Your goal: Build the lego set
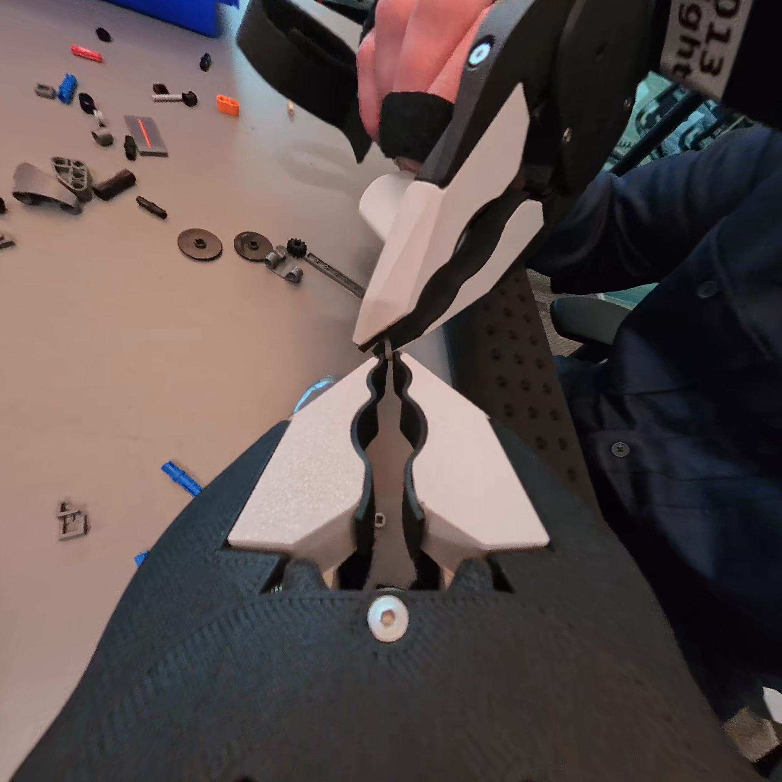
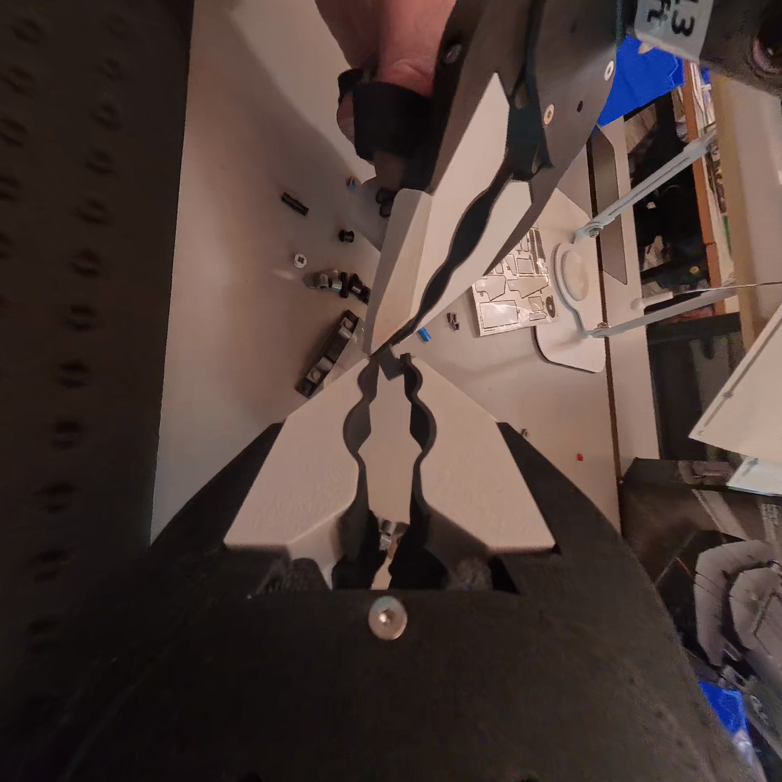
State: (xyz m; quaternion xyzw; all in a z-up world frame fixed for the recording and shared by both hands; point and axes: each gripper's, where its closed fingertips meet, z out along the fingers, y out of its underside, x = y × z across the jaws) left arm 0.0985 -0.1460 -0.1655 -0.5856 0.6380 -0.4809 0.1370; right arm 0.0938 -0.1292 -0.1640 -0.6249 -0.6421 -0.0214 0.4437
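My left gripper (image 1: pixel 387 359) and my right gripper (image 2: pixel 387 364) meet tip to tip above the table edge. In the left wrist view a thin small grey lego piece (image 1: pixel 388 350) sits pinched at the left tips, and the right gripper (image 1: pixel 379 345) comes down from the upper right onto it. In the right wrist view a small dark grey piece (image 2: pixel 391 367) is held between the right tips, and the left gripper (image 2: pixel 382 345) touches it from above, its jaws closed. I cannot tell whether this is one piece or two joined.
Loose parts lie on the beige table (image 1: pixel 127 359): two black discs (image 1: pixel 199 244), an orange piece (image 1: pixel 227 105), a red piece (image 1: pixel 86 53), a blue pin (image 1: pixel 181 478). A sticker sheet (image 2: pixel 514 292) and a long black assembly (image 2: pixel 334 351) lie farther off. A dark-sleeved arm (image 1: pixel 677 338) is at the right. Both grippers' tips are close together, under 4 cm apart. The blue pin (image 1: pixel 181 478) lies around 10 cm away from my right fingertips.
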